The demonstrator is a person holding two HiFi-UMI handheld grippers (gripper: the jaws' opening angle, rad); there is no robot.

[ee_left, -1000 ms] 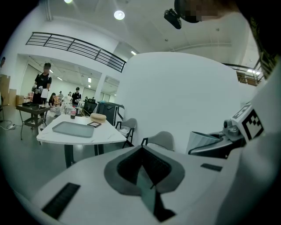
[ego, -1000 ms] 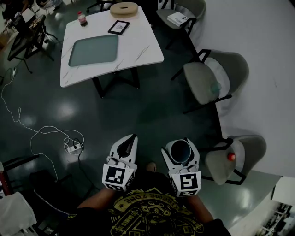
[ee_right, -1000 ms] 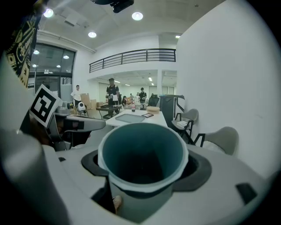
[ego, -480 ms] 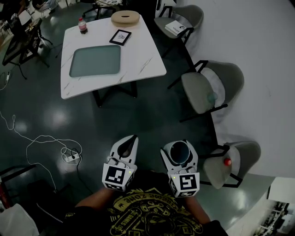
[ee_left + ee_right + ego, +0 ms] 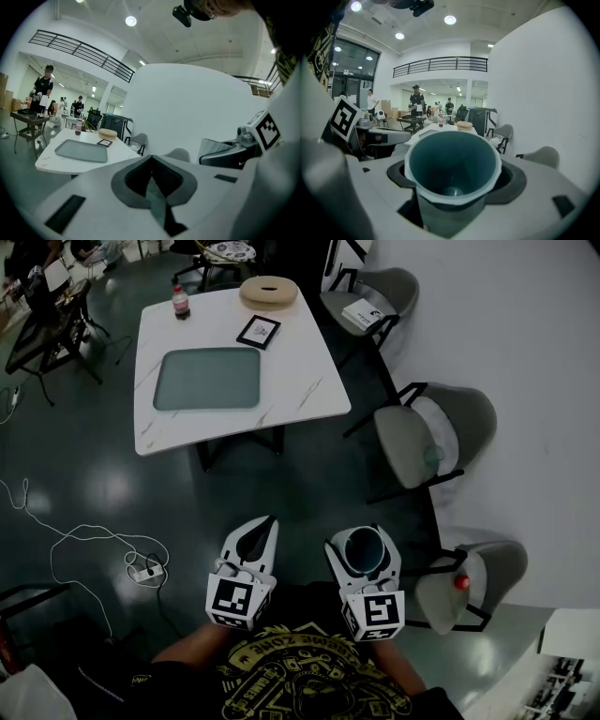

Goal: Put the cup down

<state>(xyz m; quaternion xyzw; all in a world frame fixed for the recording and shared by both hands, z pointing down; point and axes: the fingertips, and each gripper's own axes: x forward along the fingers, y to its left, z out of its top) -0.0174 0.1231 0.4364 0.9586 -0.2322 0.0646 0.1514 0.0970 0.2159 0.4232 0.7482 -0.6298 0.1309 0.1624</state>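
Head view: cup (image 5: 364,552) between right tongs (image 5: 357,540)

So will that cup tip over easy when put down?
Maybe: the cup is wider at the rim than the base, so probably tippy. It looks empty, so likely light. Its thin rim suggests it could squash a bit.

Cup (image 5: 363,551) being held in the right gripper (image 5: 359,540)

The cup is sitting between the jaws, which are standing wide and pressing on its sides. It is showing a dark teal inside, a pale rim and walls tapering down to a small round bottom, and it is looking empty. Its mouth is facing back toward the gripper's own camera and is opening upward in the head view.
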